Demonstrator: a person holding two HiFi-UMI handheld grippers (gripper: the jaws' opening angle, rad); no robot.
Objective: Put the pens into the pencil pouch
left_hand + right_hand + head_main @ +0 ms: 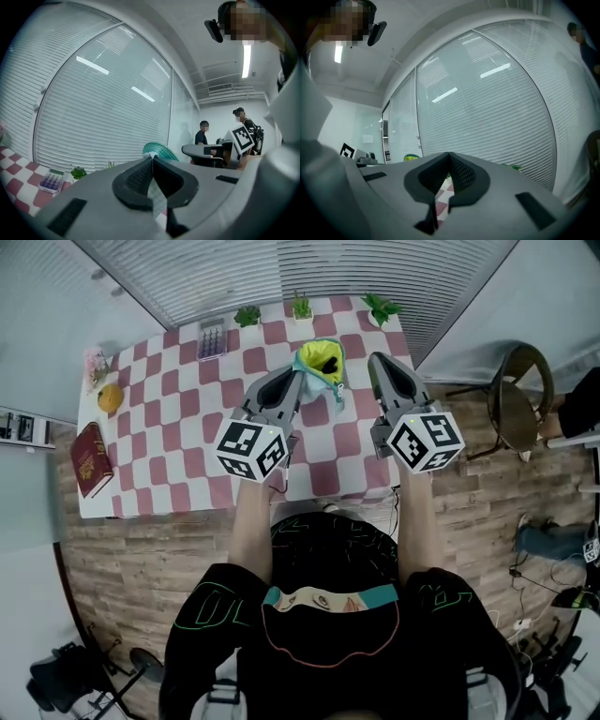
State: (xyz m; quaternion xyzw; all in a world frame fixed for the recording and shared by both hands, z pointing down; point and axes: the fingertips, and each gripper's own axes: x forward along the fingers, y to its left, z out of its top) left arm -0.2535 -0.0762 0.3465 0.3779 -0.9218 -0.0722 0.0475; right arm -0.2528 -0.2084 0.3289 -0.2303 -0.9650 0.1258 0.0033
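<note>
The pencil pouch, teal outside with a yellow lining, hangs open-mouthed above the checked table. A dark shape lies inside its mouth; I cannot tell whether it is a pen. My left gripper is shut on the pouch's left rim. In the left gripper view the teal fabric sticks up past the closed tips of the left gripper. My right gripper hovers just right of the pouch, shut with nothing in it. In the right gripper view its tips meet, and the pouch shows small at the left.
A purple calculator and three small potted plants line the table's far edge. A red book and an orange lie at the left end. A chair stands to the right. People sit at a desk in the background.
</note>
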